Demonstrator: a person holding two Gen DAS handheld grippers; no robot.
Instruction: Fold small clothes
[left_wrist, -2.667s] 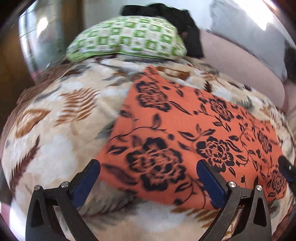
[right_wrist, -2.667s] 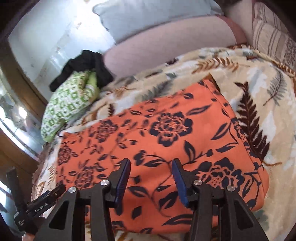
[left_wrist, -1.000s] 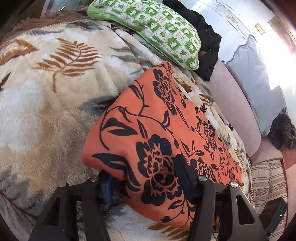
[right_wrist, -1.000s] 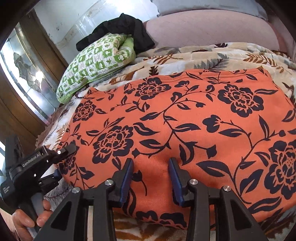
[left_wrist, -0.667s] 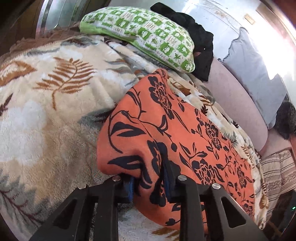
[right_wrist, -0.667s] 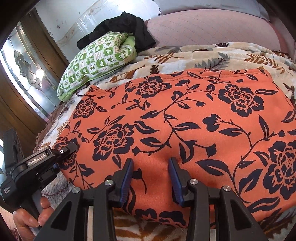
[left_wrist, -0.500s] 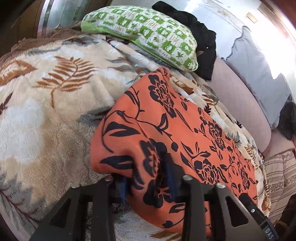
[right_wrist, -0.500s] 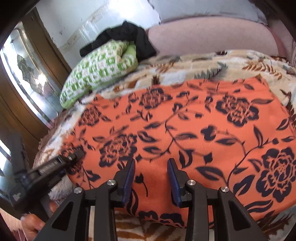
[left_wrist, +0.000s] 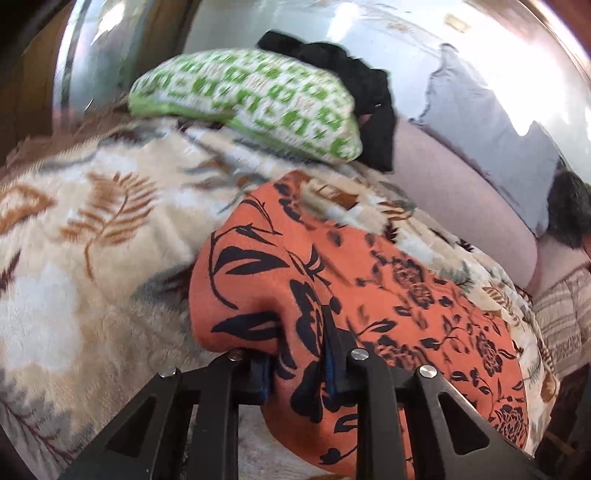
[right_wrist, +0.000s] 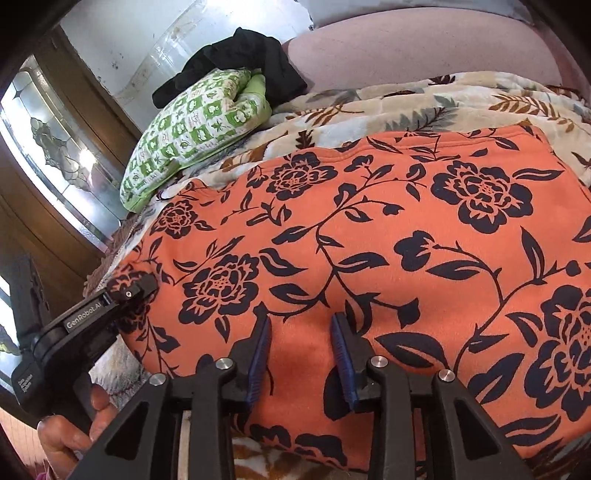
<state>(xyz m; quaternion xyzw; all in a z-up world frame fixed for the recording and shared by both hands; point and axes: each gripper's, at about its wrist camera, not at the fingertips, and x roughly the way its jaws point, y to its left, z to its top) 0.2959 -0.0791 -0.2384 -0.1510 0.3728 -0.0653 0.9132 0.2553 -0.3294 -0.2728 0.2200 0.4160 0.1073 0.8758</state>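
Your left tongs (left_wrist: 299, 354) have just been closing and now pinch the near corner of the orange flowered cloth (right_wrist: 369, 229) on the bed (left_wrist: 74, 229). Your right tongs (right_wrist: 301, 350) clamp its near edge. Next, I think, carry both over to the far edge.

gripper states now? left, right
Left gripper: jaws just closing, shut on orange cloth.
Right gripper: a cloth fold between the jaws; grip cannot be told.

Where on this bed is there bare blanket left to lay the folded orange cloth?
Free: the leaf-print blanket left of the orange floral cloth, below the green checked pillow. A narrower strip lies between the cloth's far edge and the pink bolster. Crowded: the pillow corner, with black clothing piled on it.
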